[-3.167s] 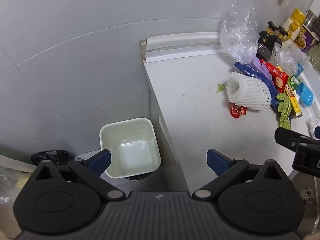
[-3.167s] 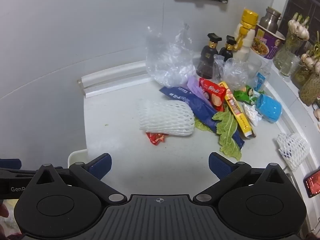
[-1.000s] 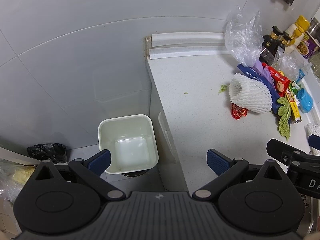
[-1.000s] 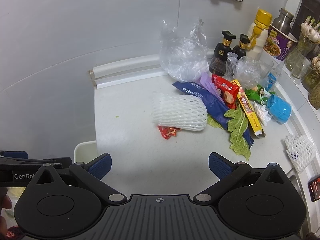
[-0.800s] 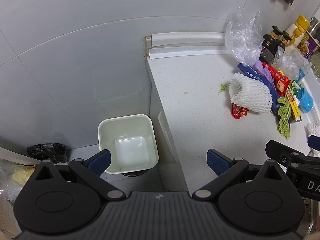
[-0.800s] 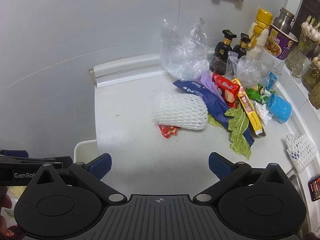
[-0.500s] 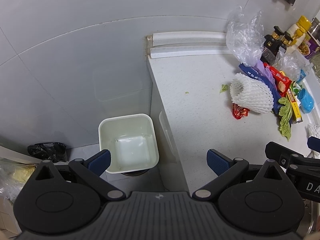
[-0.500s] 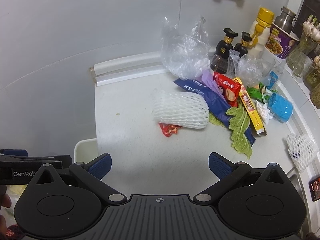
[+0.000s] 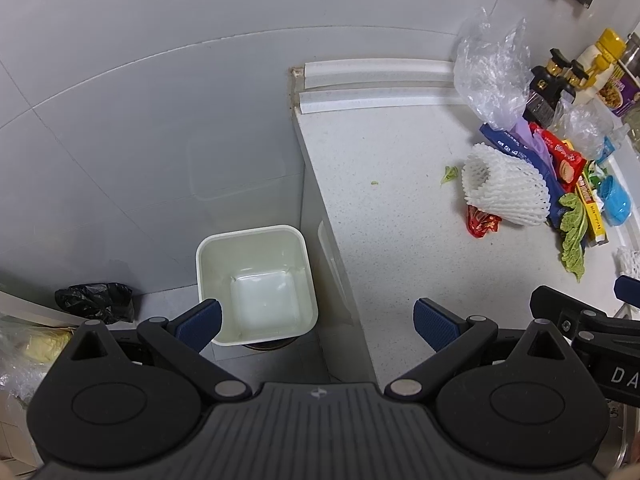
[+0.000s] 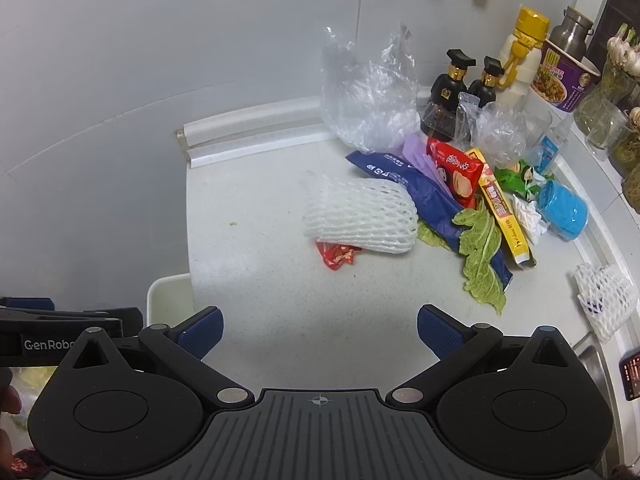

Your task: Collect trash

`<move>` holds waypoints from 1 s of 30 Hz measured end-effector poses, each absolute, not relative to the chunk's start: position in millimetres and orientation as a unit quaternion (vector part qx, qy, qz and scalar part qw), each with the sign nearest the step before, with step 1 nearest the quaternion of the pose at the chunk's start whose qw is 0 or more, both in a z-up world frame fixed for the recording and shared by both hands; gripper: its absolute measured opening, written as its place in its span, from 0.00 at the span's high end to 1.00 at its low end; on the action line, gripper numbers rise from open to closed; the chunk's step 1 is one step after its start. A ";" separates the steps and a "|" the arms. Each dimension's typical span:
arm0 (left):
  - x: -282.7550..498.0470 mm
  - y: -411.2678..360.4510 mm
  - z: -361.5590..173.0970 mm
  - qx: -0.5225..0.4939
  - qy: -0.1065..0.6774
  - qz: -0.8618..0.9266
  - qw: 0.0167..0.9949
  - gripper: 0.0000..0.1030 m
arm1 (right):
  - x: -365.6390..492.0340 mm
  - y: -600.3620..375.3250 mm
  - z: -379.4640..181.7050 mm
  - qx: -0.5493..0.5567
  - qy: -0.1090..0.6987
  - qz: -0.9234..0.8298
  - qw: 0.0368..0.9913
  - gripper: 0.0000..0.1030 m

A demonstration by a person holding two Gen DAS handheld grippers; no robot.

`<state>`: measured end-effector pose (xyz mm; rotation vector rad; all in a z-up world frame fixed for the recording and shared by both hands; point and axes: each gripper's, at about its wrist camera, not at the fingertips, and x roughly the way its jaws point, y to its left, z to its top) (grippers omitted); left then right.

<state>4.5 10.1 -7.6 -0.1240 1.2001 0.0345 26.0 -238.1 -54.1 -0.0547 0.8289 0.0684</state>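
Both claws are spread wide and hold nothing: the left gripper [image 9: 316, 318] hangs over the counter's left edge above the bin, and the right gripper [image 10: 318, 330] hovers over bare counter [image 10: 280, 312] near its front edge. Down on the floor against that left edge stands the white bin [image 9: 256, 280], open side up. Trash is heaped toward the counter's back right corner. A clear plastic bag [image 10: 366, 96] stands by the back edge. Left of the heap, a white foam net [image 10: 360, 216] lies on its side, long axis running left to right, its open mouth facing the left edge. A red wrapper [image 10: 338, 256] is tucked under its front side.
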 end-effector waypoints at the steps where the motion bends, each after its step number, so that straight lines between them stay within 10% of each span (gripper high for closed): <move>1: 5.3 9.9 -8.2 -0.058 0.565 0.016 0.823 0.01 | 26.4 -238.8 -54.6 -0.026 0.403 0.033 0.914 0.00; 30: 86.4 -13.5 -25.5 -0.054 0.515 -0.126 0.846 0.02 | 61.6 -329.8 -79.8 0.130 0.298 0.045 0.945 0.00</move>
